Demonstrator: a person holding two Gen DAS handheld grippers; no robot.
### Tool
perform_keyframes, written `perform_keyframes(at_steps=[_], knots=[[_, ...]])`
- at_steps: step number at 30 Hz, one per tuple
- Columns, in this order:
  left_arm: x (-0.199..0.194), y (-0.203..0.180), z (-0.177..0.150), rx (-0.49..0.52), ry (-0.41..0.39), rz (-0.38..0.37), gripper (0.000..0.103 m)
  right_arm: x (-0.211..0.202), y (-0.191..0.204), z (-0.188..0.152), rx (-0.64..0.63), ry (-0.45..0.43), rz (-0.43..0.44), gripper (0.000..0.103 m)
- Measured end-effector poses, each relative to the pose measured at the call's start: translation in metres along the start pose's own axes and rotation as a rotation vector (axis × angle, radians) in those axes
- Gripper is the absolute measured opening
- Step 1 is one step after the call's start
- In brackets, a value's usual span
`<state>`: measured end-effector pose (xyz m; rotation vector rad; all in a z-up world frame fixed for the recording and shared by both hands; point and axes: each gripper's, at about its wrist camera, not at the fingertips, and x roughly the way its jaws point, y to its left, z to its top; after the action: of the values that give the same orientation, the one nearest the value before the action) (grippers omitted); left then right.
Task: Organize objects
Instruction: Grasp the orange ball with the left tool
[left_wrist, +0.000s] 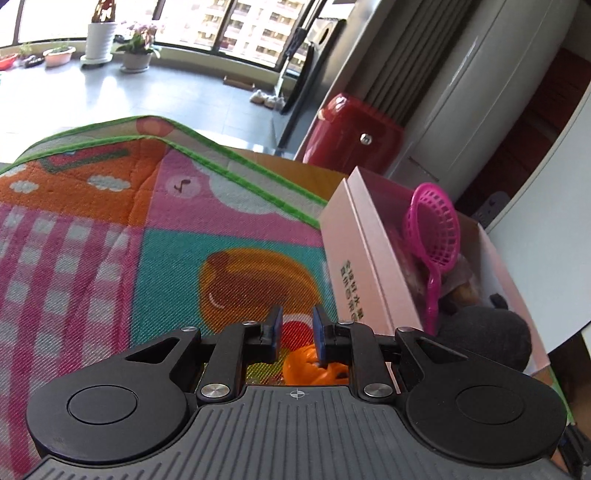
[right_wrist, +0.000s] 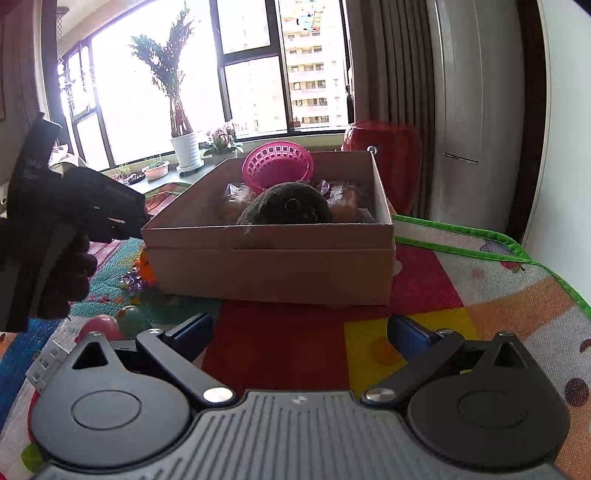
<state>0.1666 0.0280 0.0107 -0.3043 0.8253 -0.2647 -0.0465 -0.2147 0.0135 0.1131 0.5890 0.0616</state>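
The left gripper (left_wrist: 297, 330) is held narrow, an orange toy (left_wrist: 314, 369) just beneath its fingers (contact unclear); the right gripper (right_wrist: 299, 334) is spread wide, empty, before the box (right_wrist: 269, 258).

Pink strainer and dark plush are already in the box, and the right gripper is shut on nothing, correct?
Not quite: the right gripper is open, its jaws wide apart over the mat, as the right wrist view shows. The pink strainer and dark plush are indeed in the box.

Home living room, play mat (left_wrist: 110, 229), potted plants (right_wrist: 177, 96), high-rise windows (right_wrist: 317, 62)
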Motion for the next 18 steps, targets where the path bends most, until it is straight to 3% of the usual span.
perform_keyframes(at_steps=[5, 9, 14, 18], knots=[[-0.02, -0.003, -0.025, 0.055, 0.002, -0.073, 0.019, 0.001, -0.003, 0.003, 0.018, -0.003, 0.013, 0.103], [-0.044, -0.006, -0.05, 0.128, 0.005, -0.088, 0.019, 0.004, -0.003, 0.003, 0.02, 0.003, 0.016, 0.103], [-0.088, -0.008, -0.071, 0.149, -0.078, -0.151, 0.019, 0.004, -0.005, 0.003, 0.033, 0.004, 0.022, 0.103], [-0.1, -0.023, -0.08, 0.206, -0.059, -0.12, 0.019, 0.005, -0.005, 0.003, 0.03, 0.009, 0.021, 0.103]])
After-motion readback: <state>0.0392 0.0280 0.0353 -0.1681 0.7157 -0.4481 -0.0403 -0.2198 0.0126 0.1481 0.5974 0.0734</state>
